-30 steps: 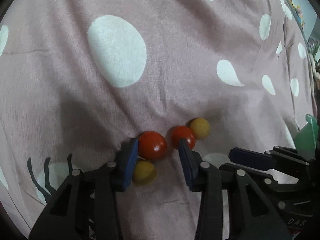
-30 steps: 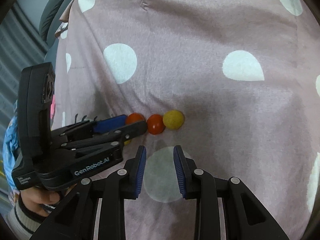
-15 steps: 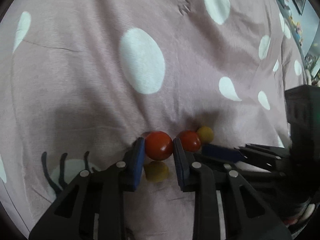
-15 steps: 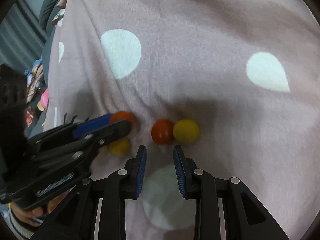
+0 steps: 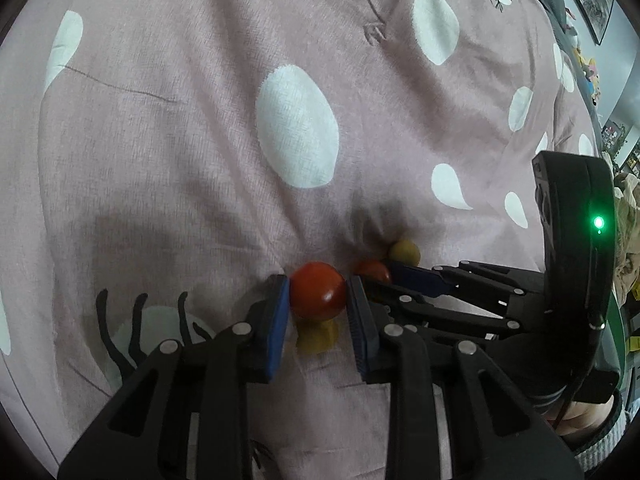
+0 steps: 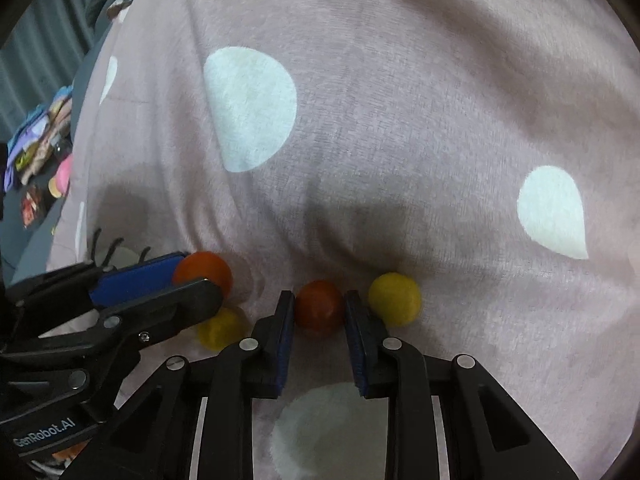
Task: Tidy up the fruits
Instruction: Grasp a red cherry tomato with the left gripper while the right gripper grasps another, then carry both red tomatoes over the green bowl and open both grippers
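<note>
Both pairs of tongs are down on the bed together, each working its own tomato. The left tongs (image 5: 318, 306) are clenched on the bigger red tomato (image 5: 317, 290), blue pads pressed to both its sides. The right tongs (image 6: 319, 320) straddle the smaller red tomato (image 6: 319, 305); the pads look to be touching its flanks, so I read that as gripped too, though only just.

So the step in hand is the pick-up: two red fruits taken out of a mixed huddle of four. All four sit close together on the pink dotted bedspread (image 5: 200, 160), well away from any edge of the bed that shows, in a soft dip in the cloth.

What comes next, by my judgement, is a straight lift with both pairs. It needs care: a yellow fruit (image 5: 318, 336) lies right under the left tongs, touching or almost touching the big tomato, and another yellow fruit (image 6: 394, 299) sits just beside the outer pad of the right tongs. Either could roll on this soft cloth when its neighbour leaves. No bowl or tray is in sight, so the destination cannot be told.

The views split the work. The left wrist camera shows the firm squeeze on the big tomato but hides most of the small one behind the right tongs. The right wrist camera shows that small tomato squarely between its pads, and both yellow fruits in the open, while the left tongs cover part of the big tomato.
</note>
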Demonstrator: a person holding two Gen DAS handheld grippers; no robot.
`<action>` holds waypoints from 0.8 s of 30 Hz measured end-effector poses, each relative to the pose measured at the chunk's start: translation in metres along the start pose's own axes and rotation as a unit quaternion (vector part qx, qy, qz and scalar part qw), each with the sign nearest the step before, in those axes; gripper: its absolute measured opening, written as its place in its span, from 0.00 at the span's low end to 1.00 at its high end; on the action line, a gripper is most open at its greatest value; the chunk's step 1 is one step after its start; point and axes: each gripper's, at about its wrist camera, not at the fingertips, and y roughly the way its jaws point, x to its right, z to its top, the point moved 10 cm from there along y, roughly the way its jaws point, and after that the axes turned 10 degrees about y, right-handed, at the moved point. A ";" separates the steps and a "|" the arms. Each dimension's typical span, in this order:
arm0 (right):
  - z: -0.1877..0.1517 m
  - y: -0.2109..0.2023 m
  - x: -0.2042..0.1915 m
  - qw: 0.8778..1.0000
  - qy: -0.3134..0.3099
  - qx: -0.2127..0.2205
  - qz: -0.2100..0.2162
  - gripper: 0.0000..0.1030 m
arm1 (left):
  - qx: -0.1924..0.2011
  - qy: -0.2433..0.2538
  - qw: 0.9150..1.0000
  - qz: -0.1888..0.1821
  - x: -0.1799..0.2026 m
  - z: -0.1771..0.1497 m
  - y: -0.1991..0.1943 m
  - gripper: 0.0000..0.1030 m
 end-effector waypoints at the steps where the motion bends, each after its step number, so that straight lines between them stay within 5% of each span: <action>1: -0.002 -0.001 0.000 1.000 0.003 -0.002 0.002 0.26 | 0.000 0.001 1.000 0.001 0.000 -0.001 -0.002 0.27; 24: -0.078 -0.143 0.001 0.996 0.050 0.049 0.047 0.26 | -0.015 0.007 1.000 -0.008 0.070 -0.071 -0.080 0.28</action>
